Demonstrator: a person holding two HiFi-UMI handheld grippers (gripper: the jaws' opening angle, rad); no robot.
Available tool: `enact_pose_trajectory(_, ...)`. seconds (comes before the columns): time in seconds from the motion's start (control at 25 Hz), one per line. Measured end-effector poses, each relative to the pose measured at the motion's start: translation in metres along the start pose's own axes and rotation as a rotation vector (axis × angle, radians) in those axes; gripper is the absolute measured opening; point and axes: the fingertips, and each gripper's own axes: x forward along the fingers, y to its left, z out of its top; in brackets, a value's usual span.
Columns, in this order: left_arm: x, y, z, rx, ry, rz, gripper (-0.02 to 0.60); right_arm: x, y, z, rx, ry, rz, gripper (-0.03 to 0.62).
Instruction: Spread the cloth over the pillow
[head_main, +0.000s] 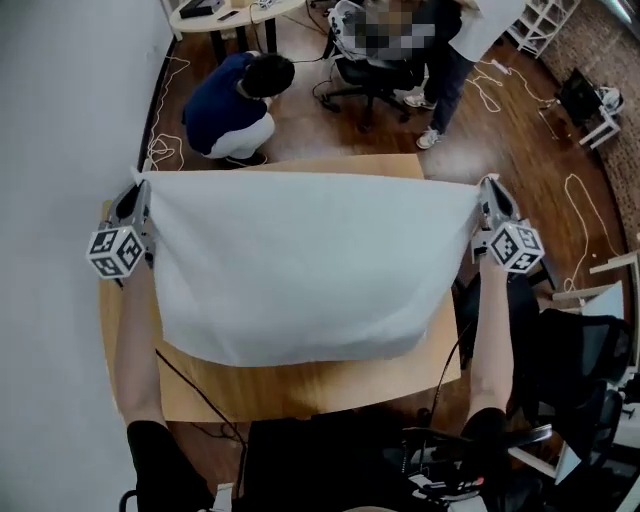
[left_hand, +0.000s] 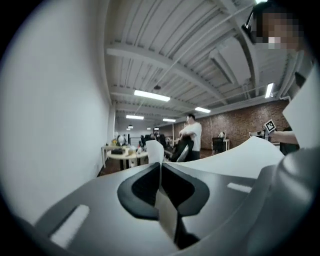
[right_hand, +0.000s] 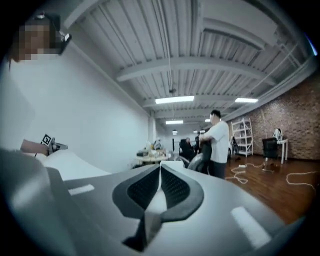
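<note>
The big white cloth is held up over the light brown wooden table. The left gripper holds one top corner. Its jaws are squeezed tight together on the thin edge of the cloth. The right gripper holds the other top corner, and its jaws are squeezed tight on the cloth too. The top edge is pulled straight between them. The rest of the cloth hangs down toward the table and hides most of it. Past the table, a person in a dark blue top crouches on the brown wooden floor. Another person stands by a black chair.
</note>
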Motion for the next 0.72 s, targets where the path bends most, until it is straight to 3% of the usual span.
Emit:
enact_pose_trajectory(0.12,0.059,0.018,-0.105,-0.031,0.217,0.017,0.007,0.077,-0.002,-0.12,-0.095,0.282,-0.006,0.005)
enact_pose_trajectory(0.24,0.078,0.021,-0.183,-0.027,0.374,0.016,0.007,0.101,-0.004,-0.202,-0.089,0.437,-0.017,0.005)
enact_pose_trajectory(0.32,0.083,0.023,-0.208,-0.01,0.425,0.001,0.007,0.11,-0.005,-0.225,-0.068,0.469,-0.028,0.005)
enact_pose_trajectory(0.52,0.098,0.026,-0.228,-0.003,0.443,0.023,0.008,0.137,-0.012,-0.232,-0.067,0.447,-0.029,0.005)
enact_pose_trajectory(0.64,0.11,0.015,-0.273,-0.03,0.548,-0.007,0.012,0.146,-0.01,-0.285,-0.077,0.578,0.007,0.008)
enact_pose_trajectory(0.72,0.099,0.012,-0.296,-0.065,0.6,-0.012,0.114,0.135,-0.012,-0.312,-0.073,0.676,0.005,0.042)
